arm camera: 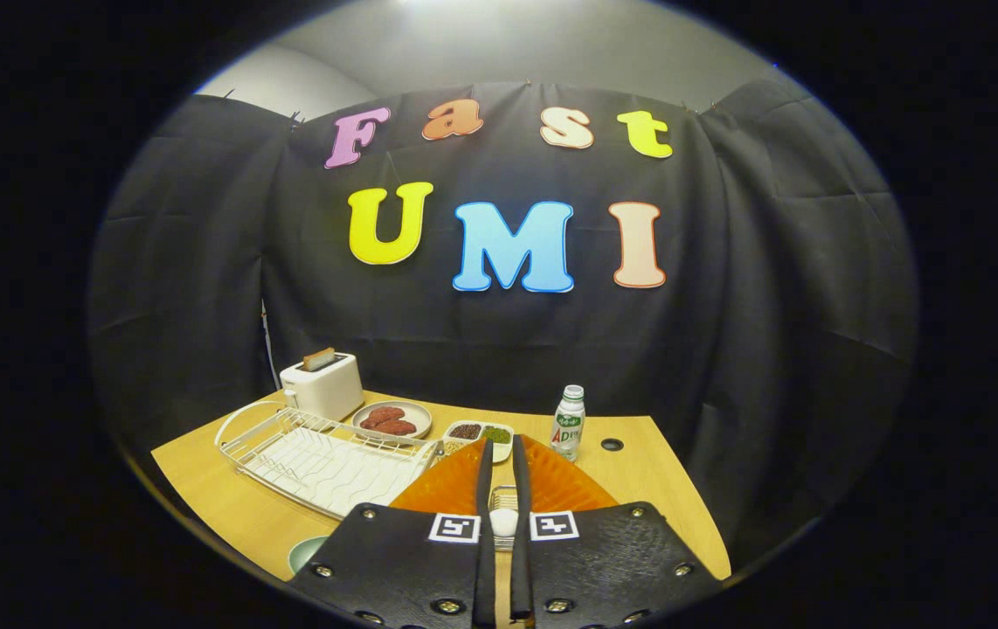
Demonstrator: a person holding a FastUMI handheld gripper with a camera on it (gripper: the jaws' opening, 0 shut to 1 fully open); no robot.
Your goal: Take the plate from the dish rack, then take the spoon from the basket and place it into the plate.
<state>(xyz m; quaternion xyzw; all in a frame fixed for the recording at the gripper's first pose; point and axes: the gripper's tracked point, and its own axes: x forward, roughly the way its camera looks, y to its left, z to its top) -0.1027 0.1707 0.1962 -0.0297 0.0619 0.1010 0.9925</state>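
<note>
Fingers (pixel 502 454) clamped on orange plate (pixel 569 485), above dish rack (pixel 315 459)

The orange plate (pixel 455 485) is largely covered by the hand-held gripper (pixel 503 472); its lower edge cannot be seen. The spoon (pixel 504 521) shows only as a pale part in the narrow gap between the fingers; its handle is hidden. The wire basket (pixel 503 500) behind it is mostly concealed. A green round object (pixel 307 552) at the worktop (pixel 228 502) edge is cut off, identity undetermined. Contents of the divided dish (pixel 480 434) are too small to identify.
</note>
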